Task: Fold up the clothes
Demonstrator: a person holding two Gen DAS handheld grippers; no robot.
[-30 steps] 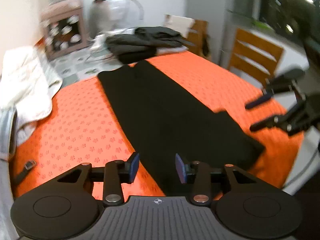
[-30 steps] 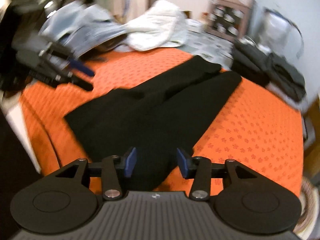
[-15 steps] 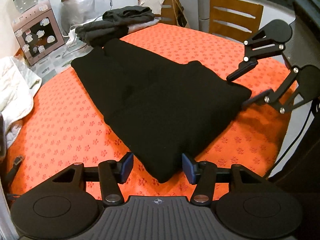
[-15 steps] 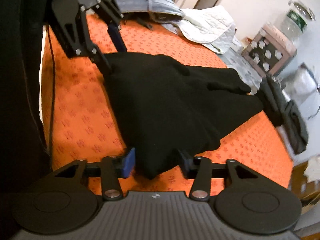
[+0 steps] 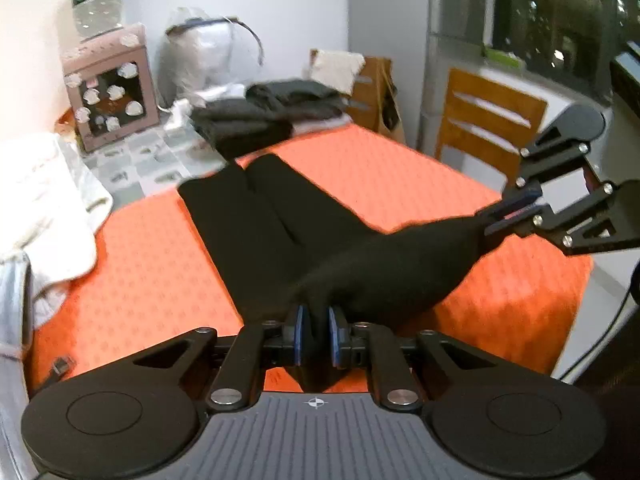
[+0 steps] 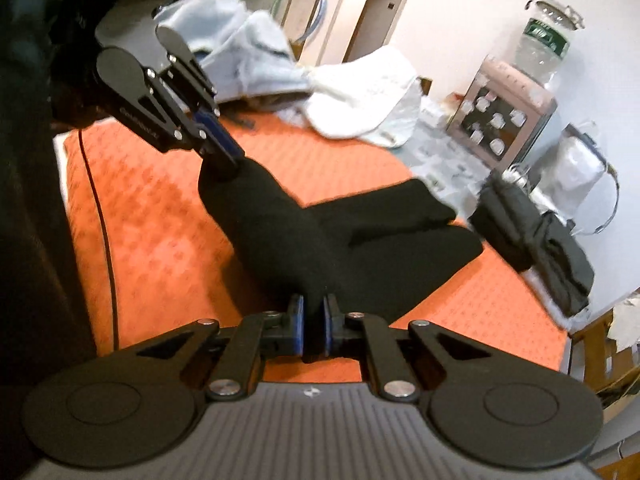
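Note:
Black trousers (image 5: 280,232) lie lengthwise on the orange table cover (image 5: 140,260), legs pointing away. Their near end is raised off the cover. My left gripper (image 5: 316,336) is closing its blue pads on one near corner of the fabric, which bunches between them. My right gripper (image 6: 313,328) is closing on the other near corner of the trousers (image 6: 360,240), pads pressing on cloth. Each gripper shows in the other's view: the right gripper (image 5: 508,212) pinches the cloth at the right, the left gripper (image 6: 220,144) at the upper left.
A pile of folded dark clothes (image 5: 260,120) sits at the table's far end. White cloth (image 5: 40,208) and a light blue garment (image 6: 240,56) lie along one side. A wooden chair (image 5: 484,120) stands past the far right edge. A pink box (image 5: 108,88) sits behind.
Both grippers went from open around the trousers' near corners to pinching them. The near end of the trousers has lifted off the table, and both views have risen.

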